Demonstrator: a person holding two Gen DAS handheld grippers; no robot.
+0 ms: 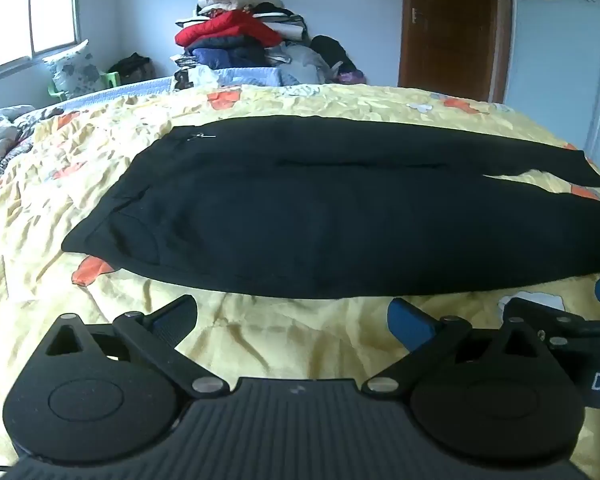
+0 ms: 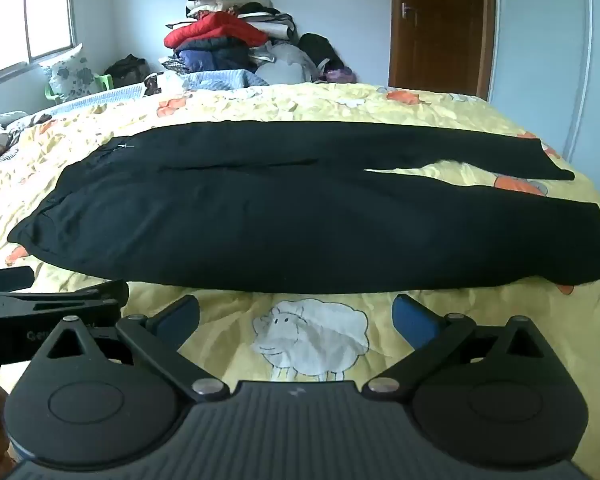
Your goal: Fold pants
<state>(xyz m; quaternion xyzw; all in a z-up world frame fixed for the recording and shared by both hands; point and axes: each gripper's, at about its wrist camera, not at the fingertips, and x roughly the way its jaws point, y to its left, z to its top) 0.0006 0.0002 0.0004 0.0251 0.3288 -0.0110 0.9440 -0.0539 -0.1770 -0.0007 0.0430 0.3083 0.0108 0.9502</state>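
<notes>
My left gripper hovers over the yellow bedspread, its jaws spread wide with nothing between them. Just beyond its fingertips lie the black pants, flat across the bed, waistband to the left with a small zipper pull showing, legs running off to the right. My right gripper sits beside the left one, jaws likewise wide apart and empty, above a printed sheep. The pants' near edge lies just ahead of it, untouched; the two leg ends split apart at far right.
</notes>
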